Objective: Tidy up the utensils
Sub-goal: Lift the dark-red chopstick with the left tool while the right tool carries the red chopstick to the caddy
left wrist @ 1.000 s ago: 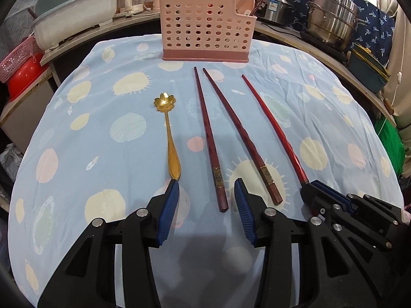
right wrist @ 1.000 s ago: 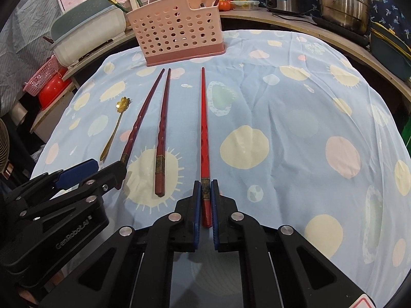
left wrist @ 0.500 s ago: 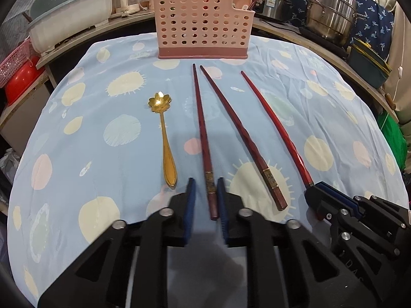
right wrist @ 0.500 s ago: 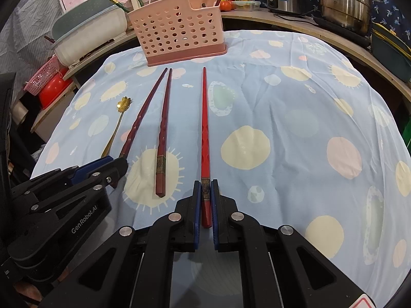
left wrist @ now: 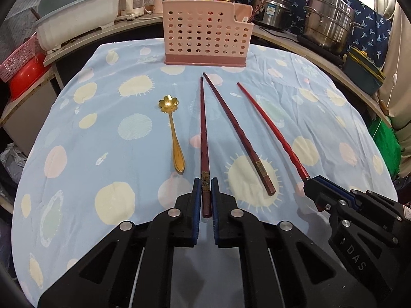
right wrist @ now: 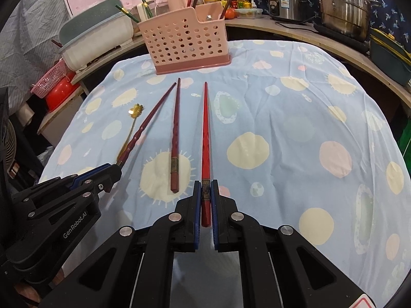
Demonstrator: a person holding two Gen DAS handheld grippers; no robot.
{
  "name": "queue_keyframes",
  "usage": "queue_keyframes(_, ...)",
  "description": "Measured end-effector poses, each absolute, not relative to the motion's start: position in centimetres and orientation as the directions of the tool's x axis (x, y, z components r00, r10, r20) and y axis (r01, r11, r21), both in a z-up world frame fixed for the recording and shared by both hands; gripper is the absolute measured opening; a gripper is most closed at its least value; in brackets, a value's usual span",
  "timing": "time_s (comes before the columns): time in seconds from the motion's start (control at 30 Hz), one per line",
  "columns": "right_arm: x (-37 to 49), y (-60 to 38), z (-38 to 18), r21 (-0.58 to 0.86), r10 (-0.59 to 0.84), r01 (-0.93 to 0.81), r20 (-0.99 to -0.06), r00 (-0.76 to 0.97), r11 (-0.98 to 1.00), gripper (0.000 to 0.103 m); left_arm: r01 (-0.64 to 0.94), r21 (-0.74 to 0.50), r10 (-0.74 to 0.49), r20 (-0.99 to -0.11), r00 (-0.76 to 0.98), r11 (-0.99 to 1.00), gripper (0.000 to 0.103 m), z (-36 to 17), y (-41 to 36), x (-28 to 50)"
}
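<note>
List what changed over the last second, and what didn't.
The left gripper moved in over the dark chopstick, closed on its thick end and started lifting it. The right gripper stayed shut on the red chopstick. The spoon, middle chopstick and pink basket didn't move.

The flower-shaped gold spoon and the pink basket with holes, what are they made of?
The flower-shaped gold spoon looks like metal with a shiny gold finish: its bowl glints brightly and its handle is thin and smooth. Whether it is solid or only plated, I cannot tell. The pink basket with holes looks like moulded plastic: matte, even colour, neat rows of round holes and a darker pink base.
</note>
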State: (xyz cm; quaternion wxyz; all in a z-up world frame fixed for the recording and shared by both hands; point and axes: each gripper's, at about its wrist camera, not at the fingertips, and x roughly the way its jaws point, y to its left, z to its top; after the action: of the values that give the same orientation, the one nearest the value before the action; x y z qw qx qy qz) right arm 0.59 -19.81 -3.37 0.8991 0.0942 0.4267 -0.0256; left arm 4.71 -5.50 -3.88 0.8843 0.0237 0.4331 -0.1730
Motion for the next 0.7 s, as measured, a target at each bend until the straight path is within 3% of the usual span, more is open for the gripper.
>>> queue_keyframes(0.47, -1.2, -19.2, 2.0, 0.175, 0.059, 0.090, -0.697, 0.715, 0.980, 0.007, 0.316, -0.143, -0.320, -0.705, 0.633, 0.938, 0.003, 1.2, -4.0, 3.5)
queue_keyframes(0.7, -1.1, -19.2, 0.9, 0.179, 0.064, 0.093, -0.713, 0.698, 0.979, 0.007, 0.333, -0.148, -0.325, -0.750, 0.576, 0.931, 0.009, -1.5, -4.8, 4.1)
